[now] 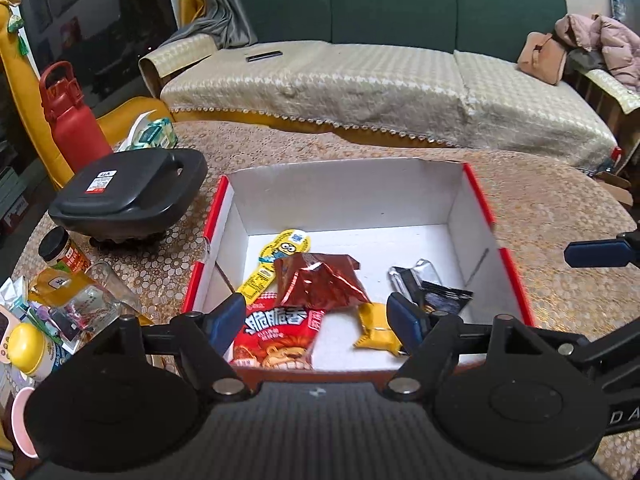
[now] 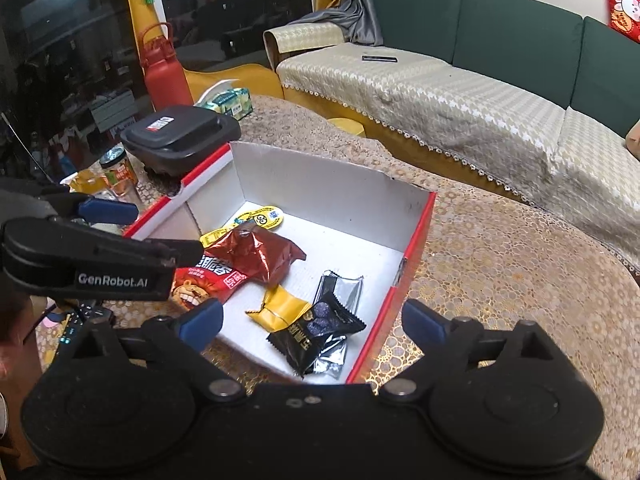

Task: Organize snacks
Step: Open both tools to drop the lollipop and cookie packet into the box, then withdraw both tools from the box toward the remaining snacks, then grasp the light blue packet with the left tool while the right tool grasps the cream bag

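A: How do the jaws stand?

B: The left gripper (image 1: pixel 318 318) has its blue pads spread, nothing pinched. It hangs over the near edge of the red-and-white cardboard box (image 1: pixel 476 196). The right gripper (image 2: pixel 314 320) is spread wider, also empty, over the box's near corner.

A: What lies between the left pads?

B: Seen through the gap, down in the box: a red snack bag with white lettering (image 1: pixel 276 336) at about 7 o'clock of the floor, and a crumpled dark-red foil packet (image 1: pixel 320 284) lying partly over its top edge. At 11 o'clock from the foil, a yellow stick snack with a cartoon face (image 1: pixel 276 258) runs towards the far left corner.

A: And the right half?

B: A small yellow wrapped sweet (image 1: pixel 374 330) sits at 6 o'clock, just beside the left gripper's right pad. At 3 o'clock of it is a black packet with a silver end (image 2: pixel 324 320), picturing dark berries.

A: Outside the box?

B: At its 10 o'clock, touching or nearly so, a black lidded case (image 1: pixel 128 196) on the gold patterned tablecloth (image 1: pixel 560 216). Beyond that, a red water bottle (image 1: pixel 68 120) and a tissue pack (image 1: pixel 154 132). A green sofa (image 1: pixel 392 4) at 12 o'clock.
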